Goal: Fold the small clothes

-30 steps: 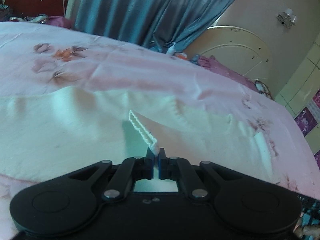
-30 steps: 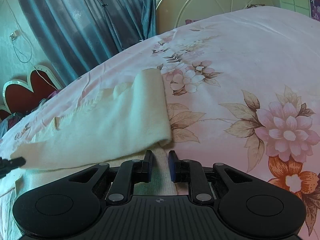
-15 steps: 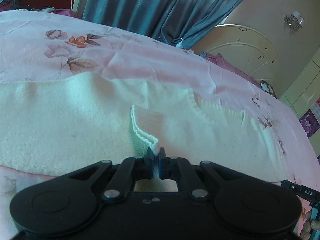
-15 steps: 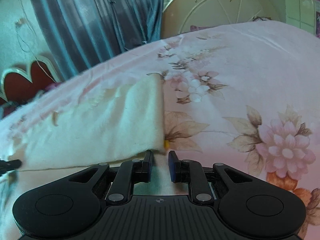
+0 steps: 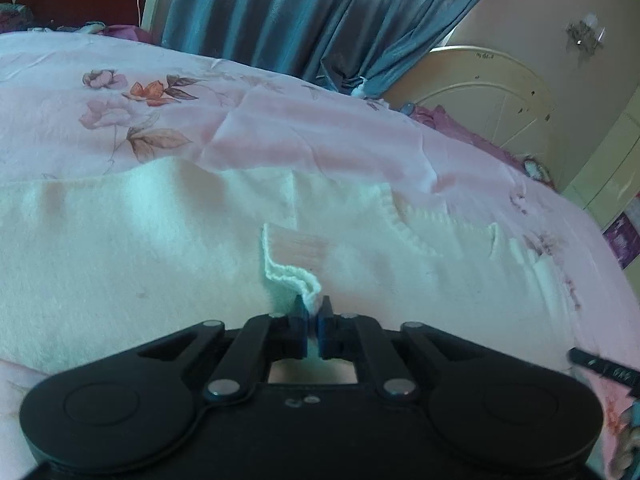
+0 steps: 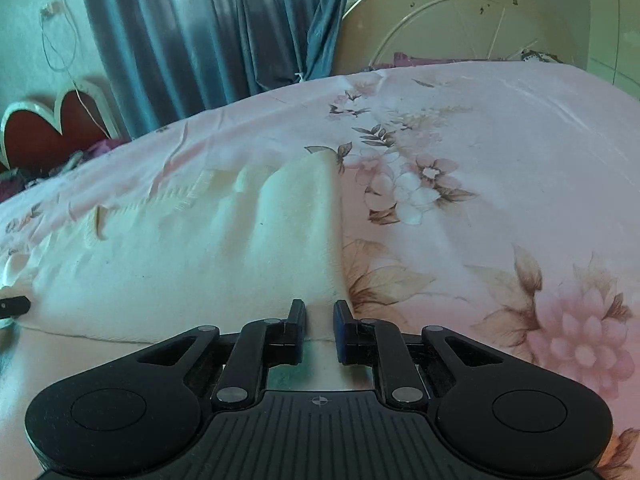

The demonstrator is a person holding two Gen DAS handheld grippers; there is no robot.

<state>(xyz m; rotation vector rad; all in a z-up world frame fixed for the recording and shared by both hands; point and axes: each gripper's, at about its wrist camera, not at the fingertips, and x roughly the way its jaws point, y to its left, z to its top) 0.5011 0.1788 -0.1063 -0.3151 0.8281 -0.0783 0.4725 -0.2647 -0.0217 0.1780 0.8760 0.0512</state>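
A cream knitted garment [image 5: 140,248] lies spread on the pink floral bed sheet [image 5: 120,120]. My left gripper [image 5: 313,307] is shut on a ribbed hem corner of the garment [image 5: 290,276], held just above the cloth. In the right wrist view the garment [image 6: 200,256] lies folded over, its right edge running toward my right gripper [image 6: 320,310]. The right gripper's jaws stand a little apart with cream cloth lying between and under them, low at the garment's near right corner.
Blue curtains [image 6: 208,32] hang behind the bed. A cream round headboard [image 6: 460,28] and a red heart-shaped headboard [image 6: 52,128] stand at the bed's edges. The other gripper's tip shows at the left edge of the right wrist view [image 6: 14,306]. Bare sheet lies to the right [image 6: 500,200].
My left gripper has carried the hem corner across and down, laying the cloth flatter over the garment. My right gripper's jaws have spread slightly and the fold by them has settled flat.
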